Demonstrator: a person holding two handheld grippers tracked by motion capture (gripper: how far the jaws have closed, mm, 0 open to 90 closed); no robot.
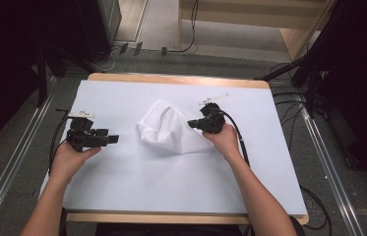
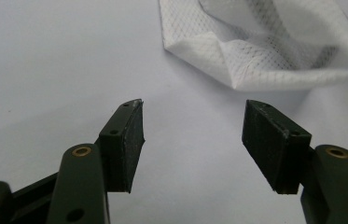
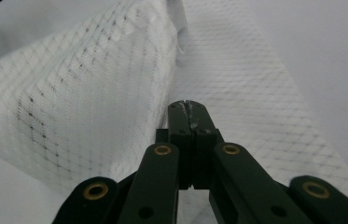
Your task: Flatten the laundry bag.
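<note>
Near the middle of the table (image 1: 122, 196), which is covered in a plain white sheet, lies a white cloth (image 1: 168, 129) with a fine mesh pattern. It is rumpled and partly folded, with its right side raised off the surface. The right gripper (image 1: 194, 124) is at that raised edge. In the right gripper view its two black jaws are pressed fully together, with cloth lying close around the tips and a thin pale line showing in the seam between the pads, so it appears to pinch the fabric. The right hand (image 1: 226, 140) holds it just beside the cloth. Well to the left, apart from the cloth, the left gripper (image 1: 113, 139) points toward it. Its jaws stand wide apart with nothing between them, above bare white surface. The left hand (image 1: 70, 157) grips its body.
</note>
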